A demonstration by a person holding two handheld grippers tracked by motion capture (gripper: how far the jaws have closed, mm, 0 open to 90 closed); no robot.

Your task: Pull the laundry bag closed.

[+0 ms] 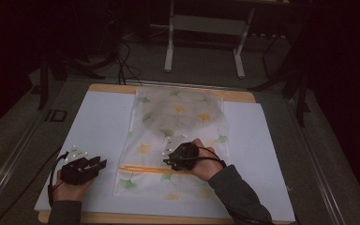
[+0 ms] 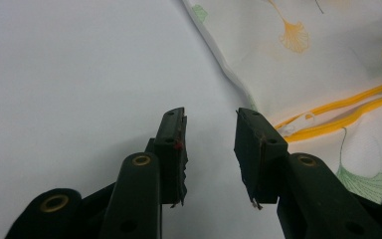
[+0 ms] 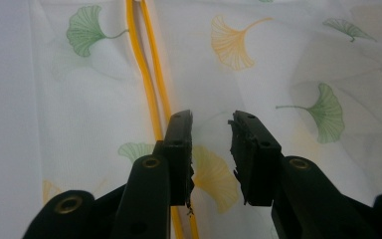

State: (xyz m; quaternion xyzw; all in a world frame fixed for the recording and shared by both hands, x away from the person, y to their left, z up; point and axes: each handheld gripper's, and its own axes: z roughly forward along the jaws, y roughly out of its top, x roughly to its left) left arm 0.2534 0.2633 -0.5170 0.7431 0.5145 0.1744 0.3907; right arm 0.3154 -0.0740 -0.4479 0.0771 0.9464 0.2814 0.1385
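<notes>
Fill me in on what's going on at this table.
A person works on a white mesh bag printed with green and yellow ginkgo leaves, lying flat on a white board. The right gripper hovers open over the bag beside its yellow zipper. The left gripper, also open and empty, waits over the board near the bag's edge.

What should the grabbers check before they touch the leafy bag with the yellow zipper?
1. Left gripper open, nothing between its jaws: ok.
2. Right gripper open, nothing between its jaws: ok.
3. Right gripper above the leafy bag, close to the yellow zipper: ok.
4. Left gripper over the bag: not ok, it sits over the white board beside the bag's edge.
5. Bag lying flat: ok.
6. Zipper closed all the way: cannot tell.
</notes>
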